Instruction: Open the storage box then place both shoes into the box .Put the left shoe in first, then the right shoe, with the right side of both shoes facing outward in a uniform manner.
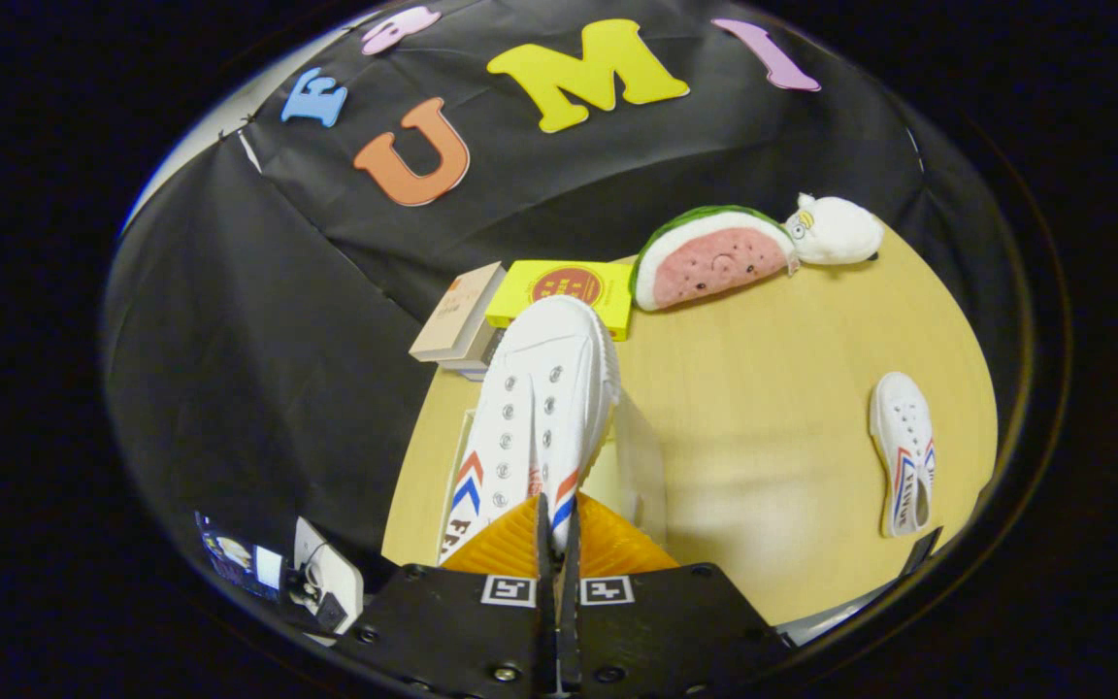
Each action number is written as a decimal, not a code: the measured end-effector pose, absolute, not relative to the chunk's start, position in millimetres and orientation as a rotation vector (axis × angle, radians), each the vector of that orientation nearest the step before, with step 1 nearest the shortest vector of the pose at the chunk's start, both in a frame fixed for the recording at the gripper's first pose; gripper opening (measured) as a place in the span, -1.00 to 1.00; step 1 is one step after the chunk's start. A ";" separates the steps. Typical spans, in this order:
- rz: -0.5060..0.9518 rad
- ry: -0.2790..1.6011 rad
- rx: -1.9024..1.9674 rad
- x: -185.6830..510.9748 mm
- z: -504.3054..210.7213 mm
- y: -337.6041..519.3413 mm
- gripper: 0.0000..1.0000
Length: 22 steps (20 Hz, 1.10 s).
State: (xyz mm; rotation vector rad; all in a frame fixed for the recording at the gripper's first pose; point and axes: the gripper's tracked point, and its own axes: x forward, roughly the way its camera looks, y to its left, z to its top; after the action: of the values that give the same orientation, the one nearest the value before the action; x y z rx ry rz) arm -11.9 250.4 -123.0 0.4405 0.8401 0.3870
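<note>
A white canvas lace-up shoe with red and blue chevron stripes (544, 408) was seen pinched by its collar between the fingers of the gripper (557, 529), which were pressed nearly together on the fabric. The shoe was held toe-forward over a clear plastic storage box (639, 456), whose see-through walls were faintly made out beneath it; whether the shoe touched the box could not be told. A second matching white shoe (904, 451) was noted lying well apart on the round pale wooden table (772, 388).

A slip was judged possible, the hold being only on a thin strip of soft canvas. The sole could also be caught on the box's near-invisible rim, and the light box tipped or pushed.

Beyond the toe, a yellow book (569, 291) and a stack of pale books (457, 316) were noted close by. A watermelon-slice plush (709, 257) and a white plush toy (836, 231) lay farther off. Open tabletop was seen between box and second shoe.
</note>
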 end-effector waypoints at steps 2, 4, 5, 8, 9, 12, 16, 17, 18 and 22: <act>0.386 0.863 0.425 -11.6 -134.2 273.9 -0.96; 0.388 0.888 0.411 -13.2 -146.3 295.4 -0.96; 0.388 0.900 0.404 -13.9 -151.3 305.3 -0.96; 0.385 0.929 0.386 -16.3 -165.7 325.6 -0.96; 0.384 0.937 0.379 -16.2 -169.8 331.0 -0.96; 0.386 0.951 0.341 -16.3 -181.7 344.3 -0.96; 0.373 0.972 0.318 -13.7 -199.8 353.3 -0.96; 0.367 0.974 0.316 -11.1 -203.4 353.2 -0.97; 0.362 0.977 0.313 -10.7 -208.2 353.5 -0.97; 0.364 0.988 0.315 -9.3 -213.4 354.6 -0.97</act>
State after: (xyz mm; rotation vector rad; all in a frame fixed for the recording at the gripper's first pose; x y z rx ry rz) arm -9.3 354.6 -213.4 0.3149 0.9882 0.3642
